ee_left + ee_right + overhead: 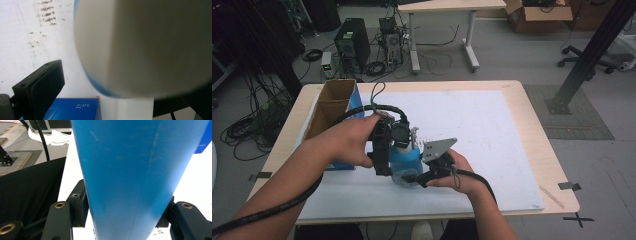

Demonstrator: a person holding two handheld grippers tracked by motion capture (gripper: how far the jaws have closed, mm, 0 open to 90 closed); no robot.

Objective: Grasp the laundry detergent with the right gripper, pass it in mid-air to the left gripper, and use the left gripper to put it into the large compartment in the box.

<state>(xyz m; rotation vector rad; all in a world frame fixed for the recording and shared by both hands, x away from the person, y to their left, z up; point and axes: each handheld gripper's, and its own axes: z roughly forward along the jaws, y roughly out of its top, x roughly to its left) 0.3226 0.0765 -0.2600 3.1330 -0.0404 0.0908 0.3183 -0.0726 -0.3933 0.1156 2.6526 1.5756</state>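
Observation:
A translucent blue bottle (406,164) with a white top stands on the white sheet (482,130) near the table's front. My right gripper (416,176) is shut low on its body; in the right gripper view the blue bottle (135,170) sits pinched between both jaws. My left gripper (398,136) hangs over the bottle's top. In the left gripper view the blurred white top (150,47) is very close, and one black finger (40,87) stands apart from it at the left. The other finger is hidden.
An open cardboard box (334,102) stands at the table's left with a blue box (341,164) against it, the same blue box (75,108) in the left gripper view. The wooden table edge (539,135) lies to the right. Computer towers, cables and another desk are beyond.

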